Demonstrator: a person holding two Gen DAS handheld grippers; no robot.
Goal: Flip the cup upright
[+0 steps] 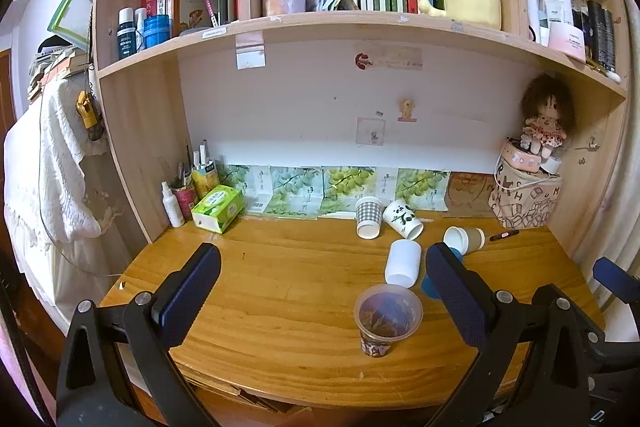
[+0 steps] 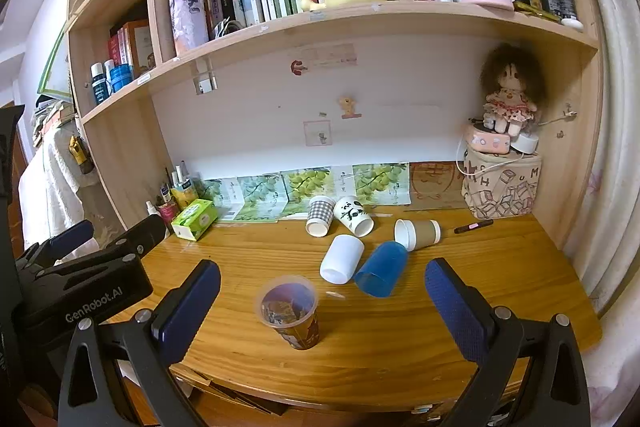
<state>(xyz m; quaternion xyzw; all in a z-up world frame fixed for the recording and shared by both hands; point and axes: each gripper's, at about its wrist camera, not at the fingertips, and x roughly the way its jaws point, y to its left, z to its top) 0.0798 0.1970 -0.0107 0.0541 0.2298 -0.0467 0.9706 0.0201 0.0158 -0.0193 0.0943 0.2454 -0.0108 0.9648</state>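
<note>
Both the left gripper (image 1: 323, 269) and the right gripper (image 2: 322, 285) hung empty over the table's (image 2: 500, 291) near edge, jaws spread, 1 printed cup (image 2: 291, 311) upright between them. Beyond it 5 cups lay tipped, the blue cup (image 2: 382, 269) touching the white cup (image 2: 341, 259). Judged between flips; the blue cup looked nearest the right gripper, with open room on its right side.

Clear printed cup (image 2: 289, 311) upright near desk front; 5 cups (image 2: 342, 259) on sides behind.
</note>
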